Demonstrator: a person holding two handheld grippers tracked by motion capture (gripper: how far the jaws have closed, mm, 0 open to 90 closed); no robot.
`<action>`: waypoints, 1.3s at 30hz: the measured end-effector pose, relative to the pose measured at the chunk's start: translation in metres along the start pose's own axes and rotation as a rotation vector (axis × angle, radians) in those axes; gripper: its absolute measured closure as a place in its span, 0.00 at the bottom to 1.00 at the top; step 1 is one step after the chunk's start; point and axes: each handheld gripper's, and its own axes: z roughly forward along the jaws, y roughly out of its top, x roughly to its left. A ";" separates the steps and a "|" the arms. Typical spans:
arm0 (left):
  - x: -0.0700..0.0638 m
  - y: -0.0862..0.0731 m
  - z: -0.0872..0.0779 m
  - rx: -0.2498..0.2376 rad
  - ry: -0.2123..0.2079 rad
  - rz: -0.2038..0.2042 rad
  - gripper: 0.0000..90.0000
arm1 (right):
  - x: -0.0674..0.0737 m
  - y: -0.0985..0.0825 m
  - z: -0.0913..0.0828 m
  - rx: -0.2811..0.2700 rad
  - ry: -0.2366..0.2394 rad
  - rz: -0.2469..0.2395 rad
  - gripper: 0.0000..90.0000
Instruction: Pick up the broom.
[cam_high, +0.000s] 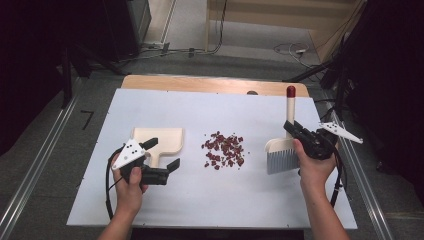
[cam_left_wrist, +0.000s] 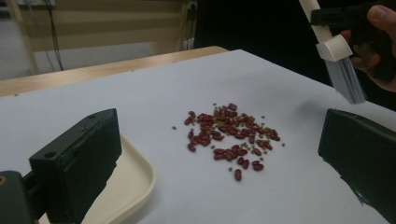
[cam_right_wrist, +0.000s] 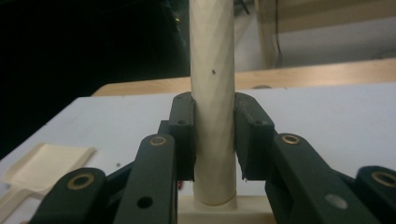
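my right gripper (cam_high: 295, 131) is clamped on the brush (cam_high: 283, 150) handle right of the beans (cam_high: 223, 149), left gripper (cam_high: 162, 154) gaping over the dustpan (cam_high: 161, 140) handle; next i'd pinch that handle.

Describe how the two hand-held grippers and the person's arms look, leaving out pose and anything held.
Both the left gripper and the right gripper are black, with two flat, blocky jaws. Each carries a pale grey three-cornered plate dotted with dark marks and trails a black cable. Brass-coloured pivot pins show on the right gripper's linkage. The forearms are bare, with no sleeves in sight.
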 end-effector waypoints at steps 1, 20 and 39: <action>0.000 0.000 0.000 0.000 0.000 0.000 0.00 | 0.005 0.000 -0.001 -0.015 0.020 -0.015 0.77; -0.068 0.017 0.030 0.044 -0.167 0.000 0.05 | 0.099 -0.013 0.014 -0.074 0.244 -0.196 0.77; -0.086 0.012 0.050 0.130 -0.222 -0.075 0.49 | 0.147 -0.032 0.017 -0.078 0.316 -0.307 0.77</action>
